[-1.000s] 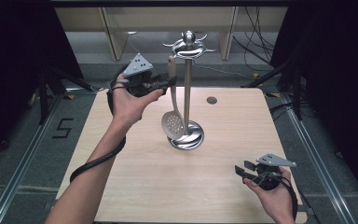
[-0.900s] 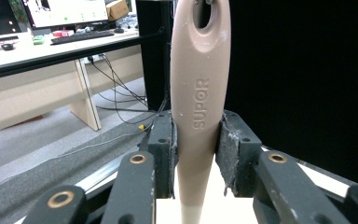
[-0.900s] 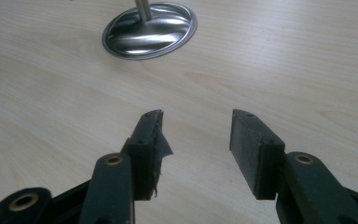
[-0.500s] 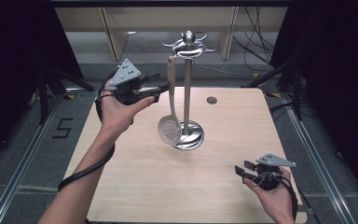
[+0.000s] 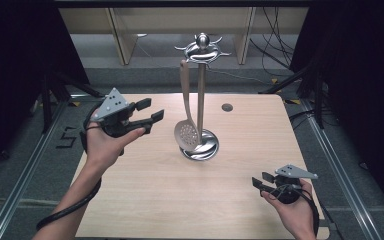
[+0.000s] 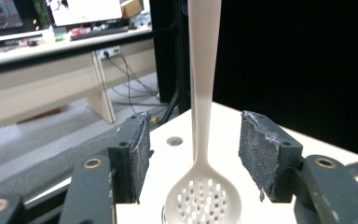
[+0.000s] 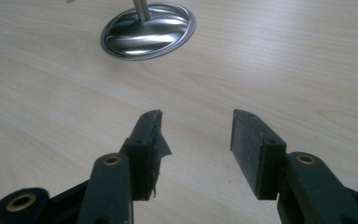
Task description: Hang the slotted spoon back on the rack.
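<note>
item: slotted spoon (image 5: 186,134) hung on stand (image 5: 200,100), table (image 5: 240,200) centre; left tool (image 5: 147,112) at nine o'clock, just opened wide, empty; right tool (image 5: 258,181) wide, idle; next: withdraw left.

One slotted spoon (image 5: 187,132), one stand (image 5: 200,95)

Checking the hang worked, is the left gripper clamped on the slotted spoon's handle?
No, the left gripper stands open, its fingers clear of the slotted spoon hanging between them.
</note>
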